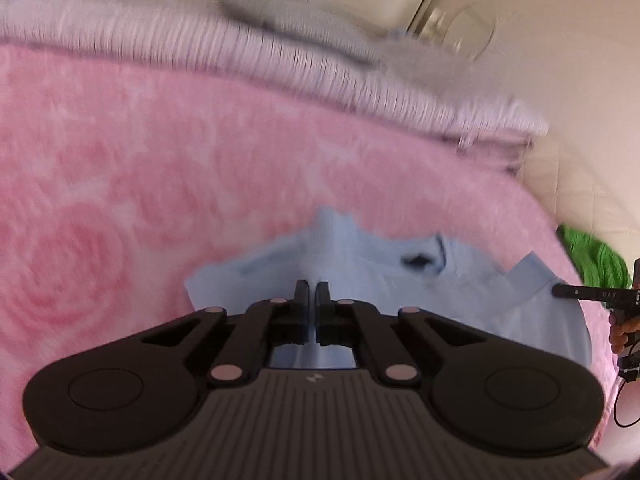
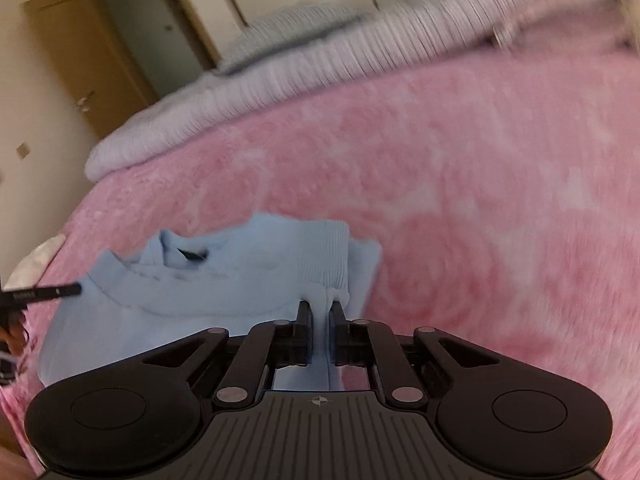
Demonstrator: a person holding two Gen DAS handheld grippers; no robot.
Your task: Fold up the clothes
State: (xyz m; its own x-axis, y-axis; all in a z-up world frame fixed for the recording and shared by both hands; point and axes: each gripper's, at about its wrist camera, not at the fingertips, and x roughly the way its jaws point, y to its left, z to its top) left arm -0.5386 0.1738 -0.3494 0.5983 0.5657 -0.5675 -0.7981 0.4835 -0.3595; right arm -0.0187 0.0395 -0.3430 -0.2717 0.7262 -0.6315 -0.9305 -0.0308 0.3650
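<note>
Left wrist view is showing the left tongs (image 1: 311, 294) clenched on a fold of the light blue sweater (image 1: 360, 276), with the fabric running between the two nearly closed black fingers and down under the tool body. The sweater is lying on the pink blanket (image 1: 140, 184) that is covering the bed, with its collar and a small dark label sitting toward the right of the garment. At the right edge the right tongs (image 1: 560, 291) are reaching in against a ribbed edge of the sweater; whether they are clenched cannot be told from here. A green cloth (image 1: 592, 256) is showing just beyond the blanket's right edge, and a pale ribbed quilt (image 1: 240, 48) is lying along the far side of the bed. Right wrist view is showing the right tongs (image 2: 321, 308) clenched on a bunched piece of the light blue sweater (image 2: 248, 272) just below its ribbed cuff, the cloth passing between the fingers. The garment is spreading to the left over the pink blanket (image 2: 480, 184), and the left tongs (image 2: 76, 289) are touching its far left edge. Wooden doors (image 2: 80, 52) are standing beyond the bed.
</note>
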